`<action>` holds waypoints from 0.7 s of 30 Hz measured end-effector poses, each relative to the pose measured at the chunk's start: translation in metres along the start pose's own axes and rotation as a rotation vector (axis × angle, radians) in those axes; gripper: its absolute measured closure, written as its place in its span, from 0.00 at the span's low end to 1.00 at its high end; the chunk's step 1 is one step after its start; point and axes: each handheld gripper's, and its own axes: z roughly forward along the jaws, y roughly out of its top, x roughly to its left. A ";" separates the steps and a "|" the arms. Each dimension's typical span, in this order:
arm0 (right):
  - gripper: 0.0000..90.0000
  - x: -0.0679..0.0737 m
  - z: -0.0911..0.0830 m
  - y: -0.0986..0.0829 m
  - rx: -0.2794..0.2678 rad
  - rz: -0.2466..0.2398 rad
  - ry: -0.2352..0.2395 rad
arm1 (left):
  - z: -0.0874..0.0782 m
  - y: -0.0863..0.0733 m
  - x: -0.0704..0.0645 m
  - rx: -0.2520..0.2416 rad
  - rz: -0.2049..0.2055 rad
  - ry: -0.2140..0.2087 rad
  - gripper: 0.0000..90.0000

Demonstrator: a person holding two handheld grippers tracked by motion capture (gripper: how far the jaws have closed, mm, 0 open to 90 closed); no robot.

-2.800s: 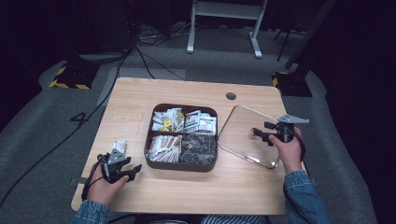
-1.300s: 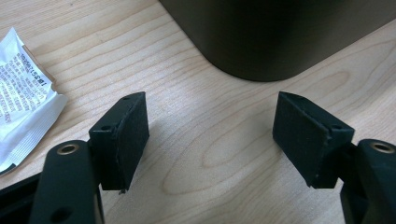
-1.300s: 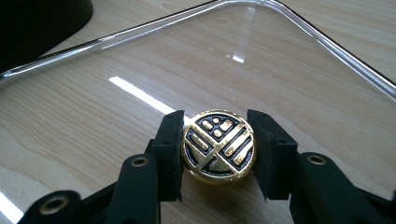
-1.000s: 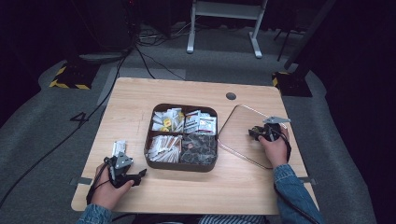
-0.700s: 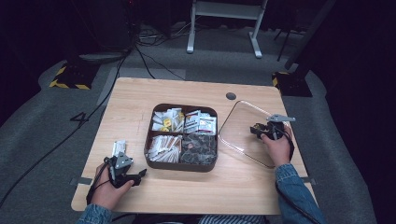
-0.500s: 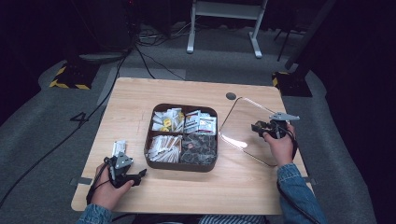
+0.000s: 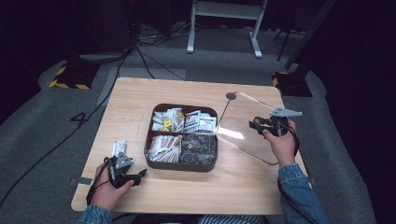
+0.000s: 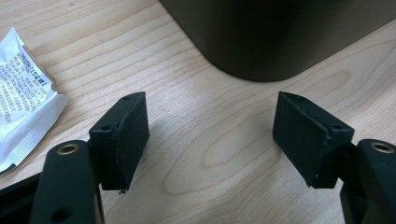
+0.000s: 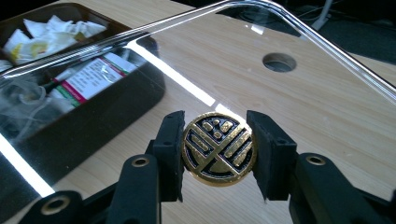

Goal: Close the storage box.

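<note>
Light wooden desk [image 7: 187, 93] in the middle of the frame, with a small round hole [image 7: 230, 95] toward its upper right. One loose white sachet [image 7: 119, 148] flat on the desk at lower left, printed with small dark text, near the desk edge. Grey carpet floor [image 7: 46, 121] all around. Black cables [image 7: 140, 56] across the floor at upper left. White metal stand [image 7: 224, 18] at the top centre. Yellow-black striped block [image 7: 70, 77] at the left, well apart from the desk. Dark mark like a "4" [image 7: 79, 116] on the floor, left of the desk.
</note>
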 end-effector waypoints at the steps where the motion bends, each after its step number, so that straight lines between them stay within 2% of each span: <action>1: 0.66 0.003 0.000 0.002 -0.002 -0.007 0.008 | 0.000 0.000 0.000 0.000 0.000 -0.001 0.30; 11: 0.66 0.034 0.011 0.024 -0.002 -0.071 0.084 | 0.000 0.000 0.000 -0.003 0.000 0.002 0.30; 21: 0.66 0.074 0.029 0.051 0.017 -0.123 0.168 | 0.000 0.000 0.000 -0.003 0.000 0.002 0.31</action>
